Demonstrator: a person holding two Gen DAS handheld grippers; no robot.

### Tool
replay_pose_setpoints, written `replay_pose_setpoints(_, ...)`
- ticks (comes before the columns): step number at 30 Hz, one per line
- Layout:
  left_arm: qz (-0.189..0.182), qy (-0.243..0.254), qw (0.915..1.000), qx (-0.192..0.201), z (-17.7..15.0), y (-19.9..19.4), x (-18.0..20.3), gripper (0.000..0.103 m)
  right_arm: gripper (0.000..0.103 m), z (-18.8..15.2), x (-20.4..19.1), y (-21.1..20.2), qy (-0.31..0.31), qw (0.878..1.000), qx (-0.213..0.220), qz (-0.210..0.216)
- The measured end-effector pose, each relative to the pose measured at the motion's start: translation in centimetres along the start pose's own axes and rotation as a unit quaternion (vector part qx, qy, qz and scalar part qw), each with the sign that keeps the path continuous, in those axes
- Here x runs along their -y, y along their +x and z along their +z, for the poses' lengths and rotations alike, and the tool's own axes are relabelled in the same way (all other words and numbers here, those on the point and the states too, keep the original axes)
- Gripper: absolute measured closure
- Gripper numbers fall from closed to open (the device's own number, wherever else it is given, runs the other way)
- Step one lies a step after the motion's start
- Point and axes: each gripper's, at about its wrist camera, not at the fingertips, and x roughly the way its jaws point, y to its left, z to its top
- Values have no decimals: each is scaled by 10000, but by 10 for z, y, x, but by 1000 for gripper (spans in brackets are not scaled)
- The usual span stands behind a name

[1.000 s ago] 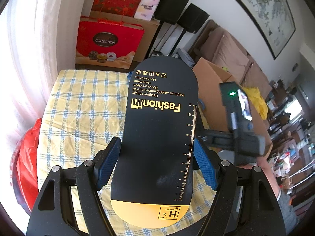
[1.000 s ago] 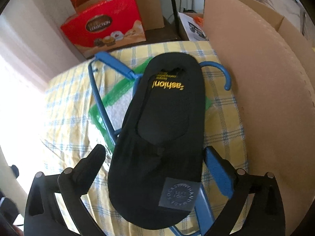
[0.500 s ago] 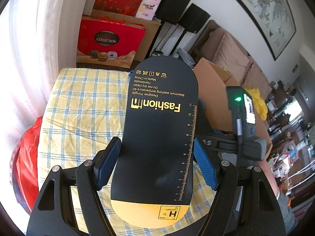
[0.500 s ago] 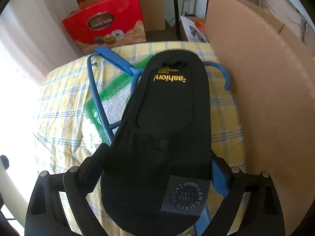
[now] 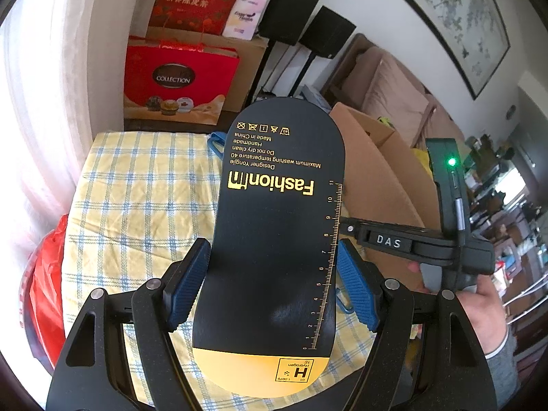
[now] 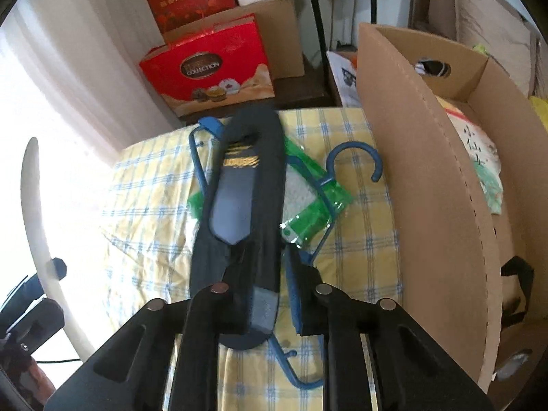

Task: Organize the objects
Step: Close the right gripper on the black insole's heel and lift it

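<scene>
A black sock on a "Fashion" card insert [image 5: 274,233] is held between both grippers above a yellow checked table [image 5: 137,198]. My left gripper [image 5: 274,284] is shut on its card side, blue pads at each edge. My right gripper [image 6: 270,294] is shut on the sock's heel end [image 6: 239,205], seen edge-on and blurred. A blue hanger [image 6: 356,157] and a green plastic packet [image 6: 308,198] lie on the table under the sock. The right gripper's body [image 5: 455,239] shows in the left wrist view.
A big open cardboard box [image 6: 428,178] stands right of the table, with bags inside. A red "Collection" gift bag [image 5: 178,82] and cardboard boxes stand behind the table. A red plastic bag [image 5: 44,294] hangs at the left edge. A curtain is on the left.
My right gripper closed on the sock's heel end and the sock turned edge-on in its view. The left gripper kept its hold; the right gripper's body shifted right and lower.
</scene>
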Motion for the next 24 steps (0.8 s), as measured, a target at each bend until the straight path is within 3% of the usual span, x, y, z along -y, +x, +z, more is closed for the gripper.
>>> replay_pose_setpoints(1,-9,-15,10000,-10,-1,1,0,31,48,-1,3,2,72,9999,-84,30)
replay_pose_setpoints(2,-13,-32,10000,-40,-2,3,-1,31,39,-2,6,2,111,9999,-90,15)
replay_pose_setpoints(3,-9,-46,10000,-59,-3,4,-2,31,39,-3,7,2,126,9999,-88,-46)
replay_pose_setpoints(5,1,-107,9999,-114,-4,7,-6,31,27,-5,10,5,175,9998,-98,-57)
replay_pose_setpoints(9,19,-226,9997,-105,-7,6,-15,31,25,-8,3,13,190,9995,-161,203)
replay_pose_setpoints(15,98,-276,9996,-51,-6,-1,-27,31,25,-4,-18,28,25,9996,-197,213)
replay_pose_setpoints(24,63,-400,9992,-37,-6,0,-39,31,15,26,-17,66,579,9971,-442,241)
